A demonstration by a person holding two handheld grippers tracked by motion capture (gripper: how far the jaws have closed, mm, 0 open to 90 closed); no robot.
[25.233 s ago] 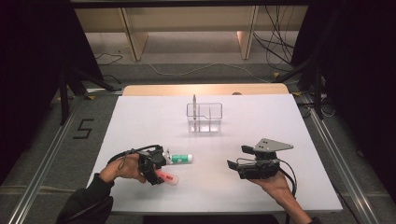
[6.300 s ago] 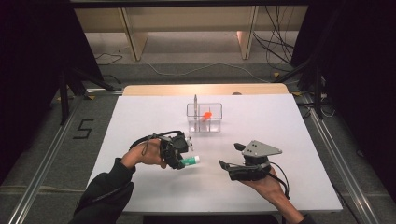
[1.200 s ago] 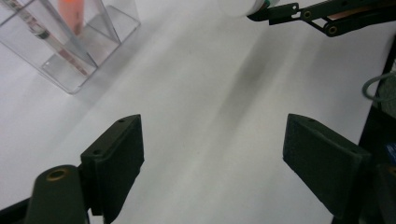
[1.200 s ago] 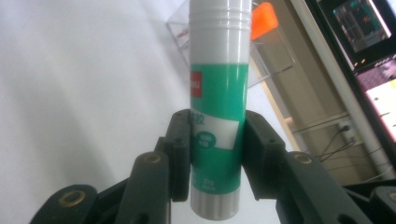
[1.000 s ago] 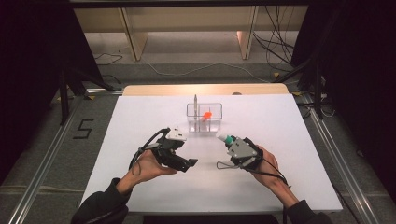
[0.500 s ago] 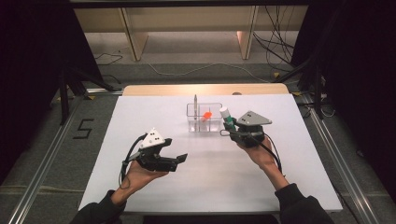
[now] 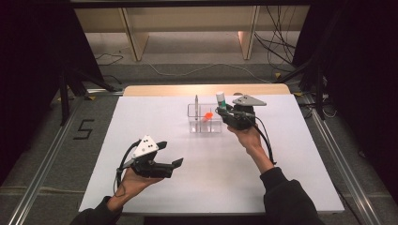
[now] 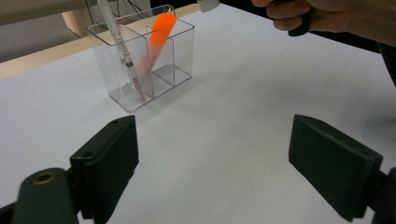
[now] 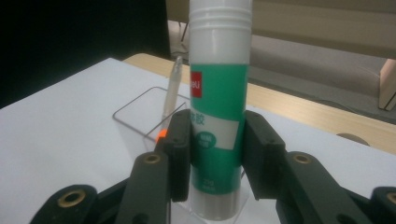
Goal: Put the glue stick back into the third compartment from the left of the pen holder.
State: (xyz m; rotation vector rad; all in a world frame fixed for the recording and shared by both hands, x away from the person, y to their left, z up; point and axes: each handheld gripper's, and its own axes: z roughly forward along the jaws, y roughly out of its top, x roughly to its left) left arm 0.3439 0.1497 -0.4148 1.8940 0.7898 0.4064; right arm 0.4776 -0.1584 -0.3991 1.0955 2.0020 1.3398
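Green-and-white plastic: a smooth cylindrical glue stick [image 9: 217,107], upright, clamped between the black pads of the right gripper [image 9: 217,158] around its lower half. Carried just above the near-right side of the clear acrylic organizer [image 7: 205,118], directly ahead of and below the jaws. Probably mid-delivery, ahead of lowering into an empty compartment. Calls for lining up over a free cell, keeping the tube vertical, then sinking before release. Already standing in the thin-walled, glossy box: a tapered orange marker [image 8: 158,37], leaning, and a slim pen [image 8: 122,49]. Left gripper [image 8: 212,163] idle, spread wide over matte white table [image 7: 263,168], nothing between.
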